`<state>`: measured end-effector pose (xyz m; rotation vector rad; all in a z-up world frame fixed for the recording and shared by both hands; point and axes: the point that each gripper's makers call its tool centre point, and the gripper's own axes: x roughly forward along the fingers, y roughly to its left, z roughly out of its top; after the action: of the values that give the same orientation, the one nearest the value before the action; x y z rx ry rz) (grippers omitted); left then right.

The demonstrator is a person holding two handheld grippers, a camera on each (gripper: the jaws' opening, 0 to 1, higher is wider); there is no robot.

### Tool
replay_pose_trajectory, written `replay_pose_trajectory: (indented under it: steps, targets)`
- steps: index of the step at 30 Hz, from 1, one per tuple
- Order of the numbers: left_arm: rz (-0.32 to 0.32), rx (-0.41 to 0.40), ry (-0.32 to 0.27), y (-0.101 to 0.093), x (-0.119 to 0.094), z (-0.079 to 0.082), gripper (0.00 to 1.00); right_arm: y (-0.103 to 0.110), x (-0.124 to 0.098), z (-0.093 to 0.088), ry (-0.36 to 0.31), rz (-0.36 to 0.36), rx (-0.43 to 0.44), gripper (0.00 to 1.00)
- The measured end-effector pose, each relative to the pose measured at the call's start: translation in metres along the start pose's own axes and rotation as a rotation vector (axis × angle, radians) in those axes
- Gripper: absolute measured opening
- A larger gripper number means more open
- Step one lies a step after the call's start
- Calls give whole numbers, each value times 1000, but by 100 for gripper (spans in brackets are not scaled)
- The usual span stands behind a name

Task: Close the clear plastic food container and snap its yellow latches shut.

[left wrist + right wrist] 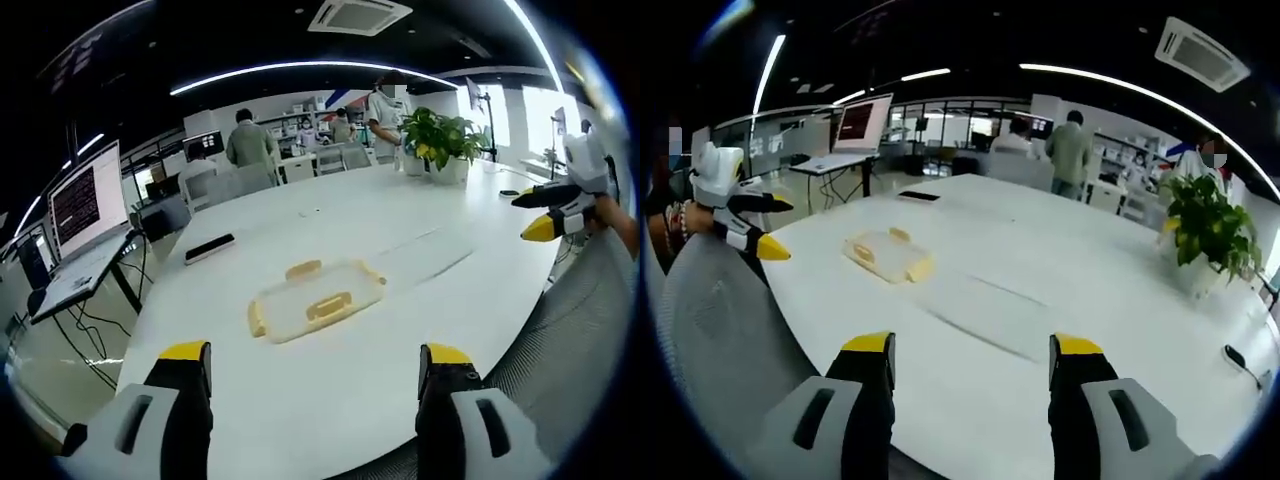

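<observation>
The clear plastic food container (312, 301) lies flat on the white table (400, 240), its lid on and yellow latches showing at its edges. My left gripper (318, 368) is open, held back from it near the table's edge with nothing between its jaws. In the right gripper view the same container (887, 255) sits further off to the left, and my right gripper (970, 352) is open and empty above the table edge. The right gripper (548, 212) shows at the right of the left gripper view, and the left gripper (758, 228) at the left of the right gripper view.
A black phone (209, 248) lies beyond the container. A potted plant (440, 142) stands at the far end of the table. A laptop (85, 215) rests on a stand to the left. Several people stand by desks at the back. A grey chair (725, 330) sits by the table.
</observation>
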<state>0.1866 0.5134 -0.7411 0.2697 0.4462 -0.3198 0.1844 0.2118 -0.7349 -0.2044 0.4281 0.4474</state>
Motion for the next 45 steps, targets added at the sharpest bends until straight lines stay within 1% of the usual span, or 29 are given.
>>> replay_pose_trajectory:
  steps: [8,11,14,17,20,29,32,35,37,45]
  targets:
    - [-5,7,4,-1,0,-1,81,-2,-1,2,-11,-13,10,59]
    - [4,6,-1,1,0,0,81,0,-1,1,-5,-6,4,59]
    - [5,-15,-7,1,0,1,82,3,0,0,2,8,-10,58]
    - [16,0,0,2,0,0,82,1,-1,2,-14,-2,-7,58]
    - [20,3,2,3,0,0,82,-1,-1,2,-10,-6,3,58]
    - [11,1,13,1,1,-1,82,-1,0,0,-3,0,3,58]
    - [17,3,13,2,1,-1,82,-1,1,0,-4,3,-1,58]
    - [10,8,31,0,2,-5,82,-1,0,0,-4,1,0,58]
    - [10,15,32,0,2,-5,82,-3,0,0,-7,-5,3,58]
    - [28,14,18,3,1,-2,81,-3,-1,0,-9,-10,7,58]
